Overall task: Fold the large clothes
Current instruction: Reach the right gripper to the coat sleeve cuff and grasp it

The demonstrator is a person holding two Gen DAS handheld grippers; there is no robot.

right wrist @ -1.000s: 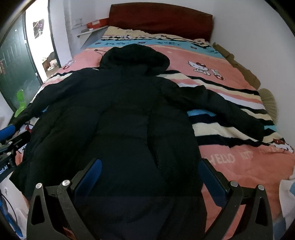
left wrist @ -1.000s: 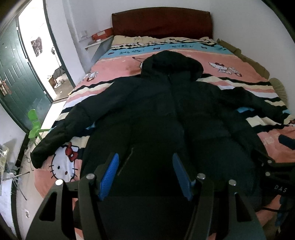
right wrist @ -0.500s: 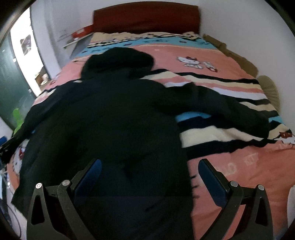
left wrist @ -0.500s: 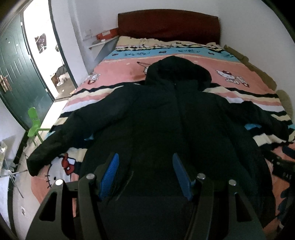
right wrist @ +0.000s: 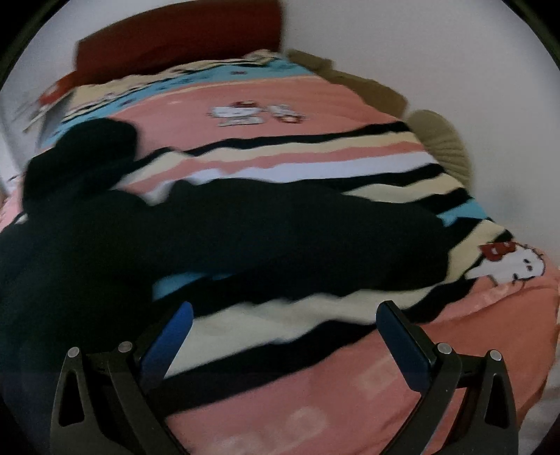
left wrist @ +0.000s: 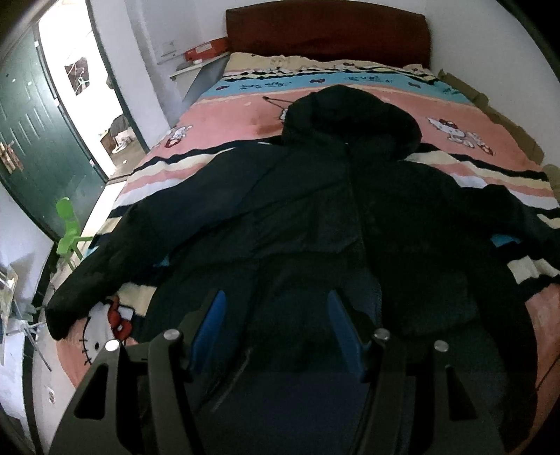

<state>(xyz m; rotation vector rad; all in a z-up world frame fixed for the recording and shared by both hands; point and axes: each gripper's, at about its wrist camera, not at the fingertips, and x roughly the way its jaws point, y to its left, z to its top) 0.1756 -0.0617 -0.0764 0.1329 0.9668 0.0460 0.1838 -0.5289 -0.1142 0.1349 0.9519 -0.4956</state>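
A large black hooded coat [left wrist: 315, 224] lies flat on the bed, hood toward the headboard, sleeves spread to both sides. My left gripper [left wrist: 276, 315] is open and empty above the coat's lower hem. In the right wrist view the coat's right sleeve [right wrist: 315, 238] stretches across the striped blanket. My right gripper [right wrist: 283, 325] is wide open and empty, just short of that sleeve, over the blanket. The right view is blurred.
The bed has a pink, striped cartoon-cat blanket [left wrist: 217, 133] and a dark red headboard [left wrist: 325, 31]. A white wall [right wrist: 455, 70] runs along the right side. At left are a green door [left wrist: 31, 147], a green chair [left wrist: 70, 231] and a shelf with an orange box [left wrist: 206, 52].
My right gripper has swung right, from over the coat's body to facing its right sleeve. My left gripper has shifted a little, and the right gripper has left its view.
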